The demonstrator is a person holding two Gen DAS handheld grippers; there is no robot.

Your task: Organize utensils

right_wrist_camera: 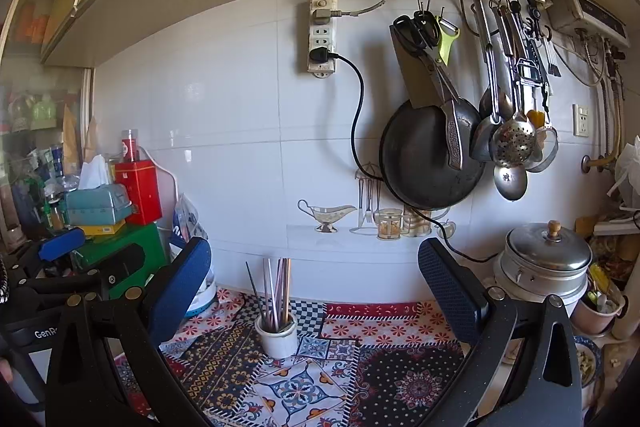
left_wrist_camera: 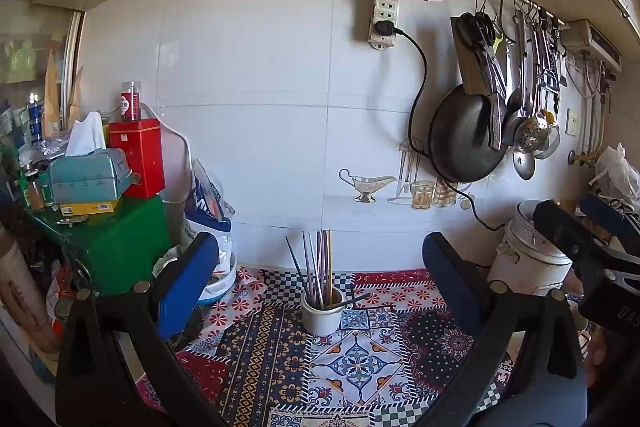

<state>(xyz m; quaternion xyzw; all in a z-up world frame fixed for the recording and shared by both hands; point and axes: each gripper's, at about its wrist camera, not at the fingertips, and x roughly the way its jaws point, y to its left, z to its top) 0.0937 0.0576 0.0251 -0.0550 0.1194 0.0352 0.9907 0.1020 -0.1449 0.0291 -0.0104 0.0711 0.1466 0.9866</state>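
Cup (left_wrist_camera: 322,315): far of both grippers, centre counter (left_wrist_camera: 280,367); chopsticks (left_wrist_camera: 316,271) upright, one leaning right.
Left gripper (left_wrist_camera: 320,267): fingers wide, empty, squarer on.
Right gripper (right_wrist_camera: 316,279): fingers wide, empty; cup left of centre.

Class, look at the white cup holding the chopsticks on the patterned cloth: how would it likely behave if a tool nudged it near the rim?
The white cup looks narrow, with chopsticks rising well above its rim, so it may tip rather than slide. The patterned cloth beneath could bunch and grip its base. One chopstick leans over the rim and might spill out.
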